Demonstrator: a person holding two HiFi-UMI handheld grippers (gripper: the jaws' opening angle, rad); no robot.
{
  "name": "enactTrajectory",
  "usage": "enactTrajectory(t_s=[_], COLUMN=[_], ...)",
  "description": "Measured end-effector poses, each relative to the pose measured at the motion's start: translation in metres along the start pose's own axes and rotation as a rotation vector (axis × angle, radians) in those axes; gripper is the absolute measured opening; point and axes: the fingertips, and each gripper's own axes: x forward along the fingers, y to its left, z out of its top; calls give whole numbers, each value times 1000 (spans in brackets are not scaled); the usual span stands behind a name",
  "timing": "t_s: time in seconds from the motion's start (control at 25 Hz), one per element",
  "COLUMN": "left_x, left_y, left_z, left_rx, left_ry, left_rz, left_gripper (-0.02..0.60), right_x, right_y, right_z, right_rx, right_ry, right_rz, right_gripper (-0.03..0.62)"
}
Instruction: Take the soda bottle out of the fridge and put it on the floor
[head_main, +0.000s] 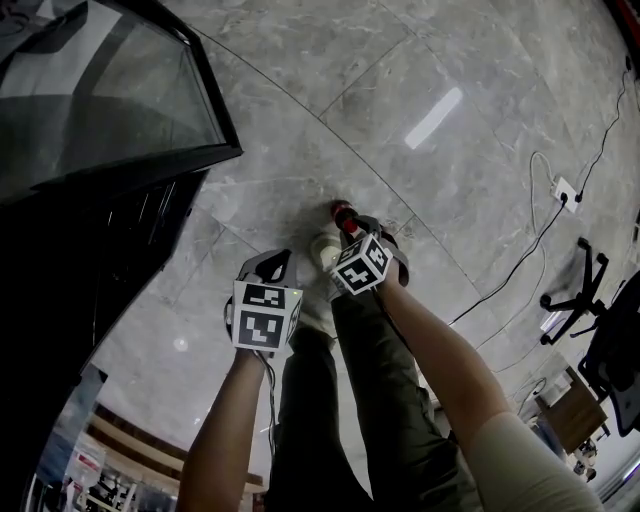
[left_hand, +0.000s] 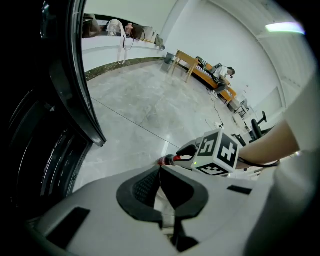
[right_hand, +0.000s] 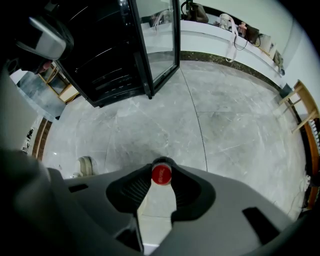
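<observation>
At the far left the fridge (head_main: 70, 260) stands dark and open, its glass door (head_main: 120, 90) swung out over the marble floor (head_main: 330, 90). Next comes the left gripper (head_main: 268, 268), its jaws brought together at the tips with nothing between them, hanging idle just beside the person's shoe (head_main: 325, 250). Right of it the right gripper (head_main: 352, 222) points straight down and is clenched on the soda bottle (right_hand: 161, 174), whose red cap sits between the pads (the body below is hidden, so I cannot tell whether the base touches the floor yet). That seems to me the main risk: if the jaws let go before the base is flat on the stone, the bottle would likely drop, topple and roll on the polished surface. A grip this high on the neck also lets the bottle swing, so it could land tilted. The shoe close by could knock it over. Further right a cable (head_main: 530, 250) and a chair base (head_main: 580, 280) lie well apart from it all.
</observation>
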Motion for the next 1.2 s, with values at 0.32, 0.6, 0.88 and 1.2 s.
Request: enactTrajectory(t_s=[0.32,0.6,0.88,1.2], left_x=[-43,-113,-192,-317], left_y=[-13,-27,-45,-80], left_z=[19,44,82,113], left_rx=[10,14,4,38], left_ry=[-39,-106,-217,-343], left_rz=[40,66,93,119], left_gripper=[6,6,8,7], right_x=[-50,-155,-276,-438], right_y=[-20,-37,-32,5], right_z=[0,30,75,140], right_rx=[95,214,171,110], right_ry=[-26,-150,-289,-449], right_rz=[-31,-57,-36,24], right_gripper=[32,10,-2,-5])
